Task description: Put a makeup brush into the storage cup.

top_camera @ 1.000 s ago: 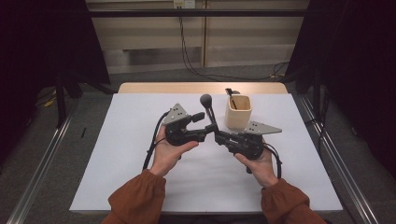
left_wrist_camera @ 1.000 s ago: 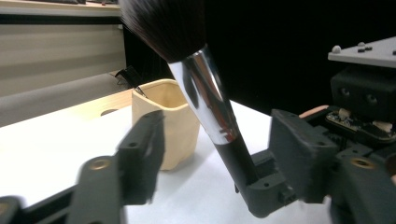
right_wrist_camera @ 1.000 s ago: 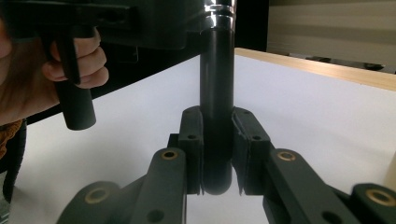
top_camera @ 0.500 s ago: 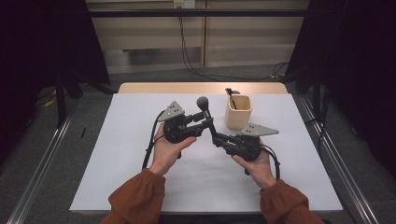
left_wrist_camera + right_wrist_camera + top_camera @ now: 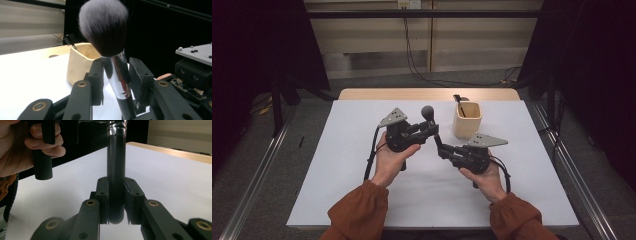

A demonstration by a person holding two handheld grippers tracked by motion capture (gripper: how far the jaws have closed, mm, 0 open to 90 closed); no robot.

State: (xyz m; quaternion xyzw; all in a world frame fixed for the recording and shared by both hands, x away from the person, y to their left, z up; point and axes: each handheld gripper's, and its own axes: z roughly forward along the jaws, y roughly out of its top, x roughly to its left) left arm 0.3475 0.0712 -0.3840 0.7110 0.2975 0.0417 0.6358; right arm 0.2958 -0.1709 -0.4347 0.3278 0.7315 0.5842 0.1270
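Note:
A makeup brush (image 5: 428, 112) with a dark fluffy head stands upright above the white table. My right gripper (image 5: 440, 145) is shut on the bottom of its black handle (image 5: 116, 170), pads pressed on both sides. My left gripper (image 5: 432, 131) reaches in from the left, higher up. Its jaws have just been closing around the silver ferrule (image 5: 118, 75). The pads stand close on either side of it, with a sliver of space still showing. The brush head (image 5: 103, 27) rises above them.
A cream cup (image 5: 467, 120) stands just right of the brush with a thin dark tool (image 5: 460, 106) leaning in it. The white sheet (image 5: 337, 165) covers the table, and a wooden edge (image 5: 427, 94) runs along the back. Metal rails flank both sides.
The left gripper's jaws have narrowed around the brush's ferrule. Both hands and the brush stay where they were.

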